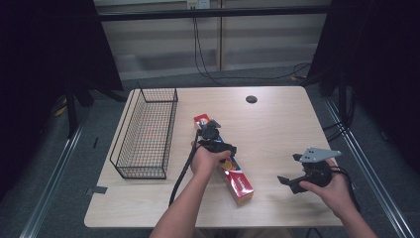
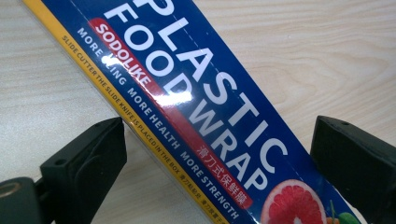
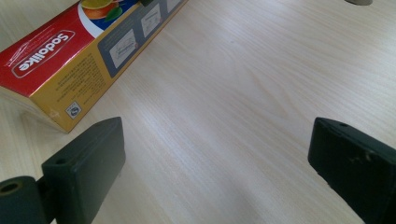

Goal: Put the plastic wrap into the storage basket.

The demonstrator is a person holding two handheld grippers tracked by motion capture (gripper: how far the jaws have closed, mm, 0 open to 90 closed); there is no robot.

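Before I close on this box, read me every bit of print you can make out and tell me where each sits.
"PLASTIC FOOD WRAP": big white letters, blue face of the plastic wrap box.
"SODOLIKE": red band beside them.
"MORE HEALTH MORE STRENGTH": white line below.
"SLIDE CUTTER THE SLIDE KNIFE IS PLACED IN THE BOX": yellow edge strip.
"Sodolike": red end, in the right gripper view.
Chinese characters on the red band and the fine print on the yellow side: too small to read.
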